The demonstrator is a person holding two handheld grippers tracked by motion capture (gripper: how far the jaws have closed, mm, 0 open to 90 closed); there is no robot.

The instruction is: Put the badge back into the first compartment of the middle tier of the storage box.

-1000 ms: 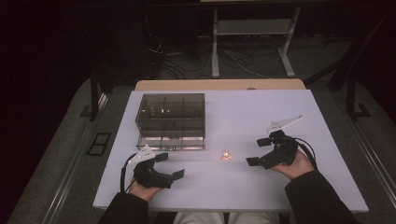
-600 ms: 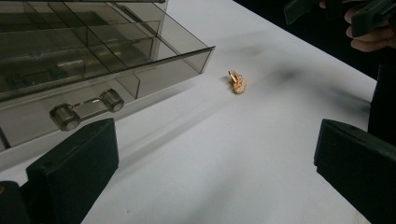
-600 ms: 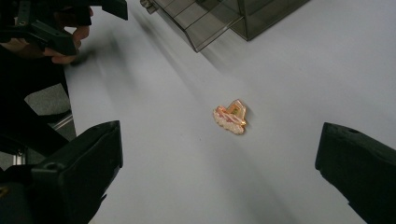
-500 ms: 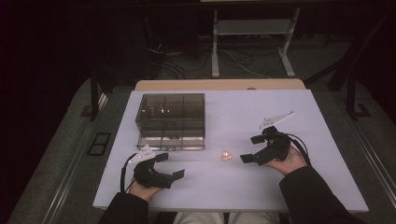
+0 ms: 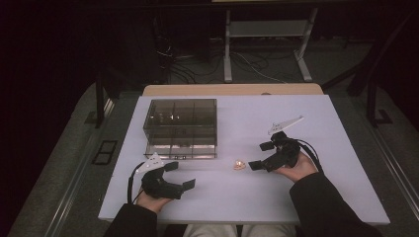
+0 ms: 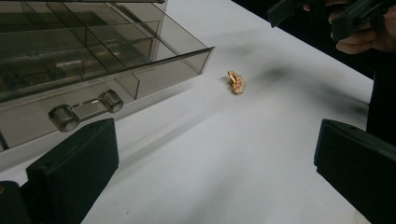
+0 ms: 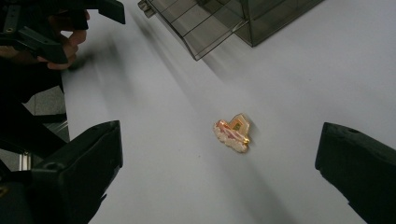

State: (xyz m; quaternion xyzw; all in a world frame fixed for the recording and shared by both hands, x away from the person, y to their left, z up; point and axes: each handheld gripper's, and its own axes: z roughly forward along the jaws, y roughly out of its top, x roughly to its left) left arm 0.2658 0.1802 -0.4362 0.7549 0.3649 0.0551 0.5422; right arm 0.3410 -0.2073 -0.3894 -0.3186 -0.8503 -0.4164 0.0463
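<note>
A white tabletop (image 5: pixel 316 197) in a dark room, cables and a metal stand on the floor beyond its far edge. Far left of centre stands a smoke-tinted clear plastic organiser box (image 5: pixel 181 127), its interior split into compartments and its bottom drawer (image 6: pixel 116 70) pulled part-way out (two round knobs show on the drawer below it in the left gripper view). A small gold-and-pink trinket (image 5: pixel 239 164) lies flat on the bare table, just off the box's near right corner and apart from it; it appears again in the left gripper view (image 6: pixel 236 82) and, closer, in the right gripper view (image 7: pixel 233 131). The right gripper (image 5: pixel 260 155) is held low beside the trinket, jaws spread wide and empty, the trinket lying ahead of the gap between them, not touched. The left gripper (image 5: pixel 180 175) rests near the front edge of the table, in front of the box, jaws likewise wide apart and holding nothing
</note>
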